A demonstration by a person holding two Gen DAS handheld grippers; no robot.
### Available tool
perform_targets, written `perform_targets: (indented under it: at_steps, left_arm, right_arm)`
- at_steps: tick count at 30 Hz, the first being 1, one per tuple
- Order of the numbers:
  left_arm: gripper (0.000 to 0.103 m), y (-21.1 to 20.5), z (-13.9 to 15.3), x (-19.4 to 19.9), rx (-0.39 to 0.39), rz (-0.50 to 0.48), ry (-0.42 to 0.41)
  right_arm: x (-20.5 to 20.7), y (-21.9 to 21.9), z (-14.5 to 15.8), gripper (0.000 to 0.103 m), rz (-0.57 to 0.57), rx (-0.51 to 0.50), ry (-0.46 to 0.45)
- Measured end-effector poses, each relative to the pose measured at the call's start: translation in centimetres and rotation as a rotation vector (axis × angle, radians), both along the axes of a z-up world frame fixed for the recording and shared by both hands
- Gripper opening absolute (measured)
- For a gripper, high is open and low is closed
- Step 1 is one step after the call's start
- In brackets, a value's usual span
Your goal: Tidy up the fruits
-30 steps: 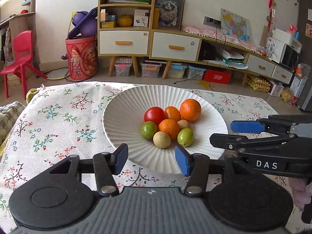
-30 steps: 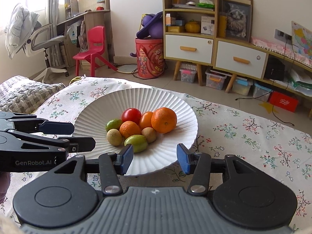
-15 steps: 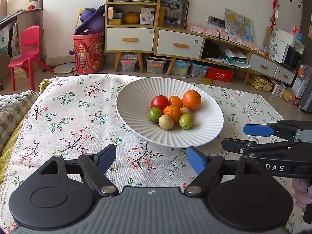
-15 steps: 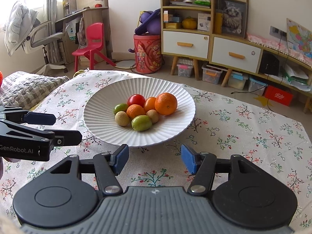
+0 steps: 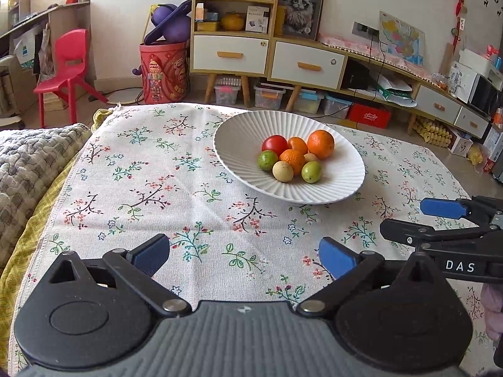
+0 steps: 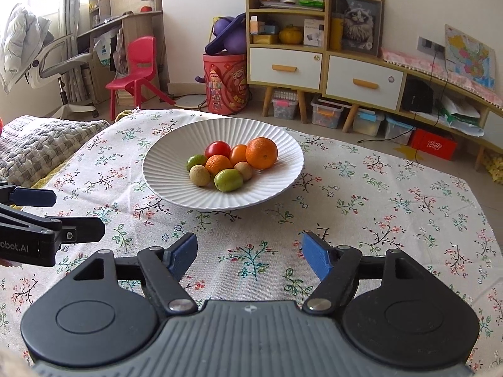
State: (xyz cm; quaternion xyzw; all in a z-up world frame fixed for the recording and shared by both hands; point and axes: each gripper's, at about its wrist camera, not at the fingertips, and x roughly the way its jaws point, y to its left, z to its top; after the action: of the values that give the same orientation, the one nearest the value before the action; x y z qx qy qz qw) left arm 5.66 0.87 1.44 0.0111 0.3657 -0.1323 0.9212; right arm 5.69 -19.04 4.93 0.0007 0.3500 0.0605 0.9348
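Note:
A white ribbed plate [image 5: 239, 132] [image 6: 283, 144] stands on the floral tablecloth and holds several fruits in a cluster: a red tomato [image 5: 274, 144] [image 6: 217, 149], a large orange [image 5: 320, 144] [image 6: 261, 152], smaller oranges, two green fruits [image 5: 311, 171] [image 6: 228, 179] and pale round ones. My left gripper [image 5: 244, 256] is open and empty, well short of the plate. My right gripper [image 6: 248, 254] is open and empty, also short of the plate. Each gripper shows at the side of the other's view.
The floral tablecloth [image 5: 151, 188] covers the table, with a grey knitted blanket [image 5: 28, 160] at its left edge. Beyond the table stand a red chair [image 5: 67, 62], a red drum [image 5: 165, 67] and a low cabinet [image 5: 267, 50].
Both grippers have drawn back from the plate toward the near edge of the table, and their jaws have opened wider. The fruits have not moved.

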Motion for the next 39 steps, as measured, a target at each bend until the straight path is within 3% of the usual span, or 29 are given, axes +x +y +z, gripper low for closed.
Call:
perform_targets:
  at_steps: [15, 39]
  left_arm:
    - [0.092, -0.1, 0.1, -0.9, 0.073, 0.111, 0.050]
    - [0.092, -1.2, 0.2, -1.3, 0.114, 0.089, 0.024]
  right_arm:
    - [-1.0, 0.9, 0.4, 0.100, -0.137, 0.007, 0.033]
    - [-1.4, 1.5, 0.0, 0.102, -0.139, -0.018, 0.041]
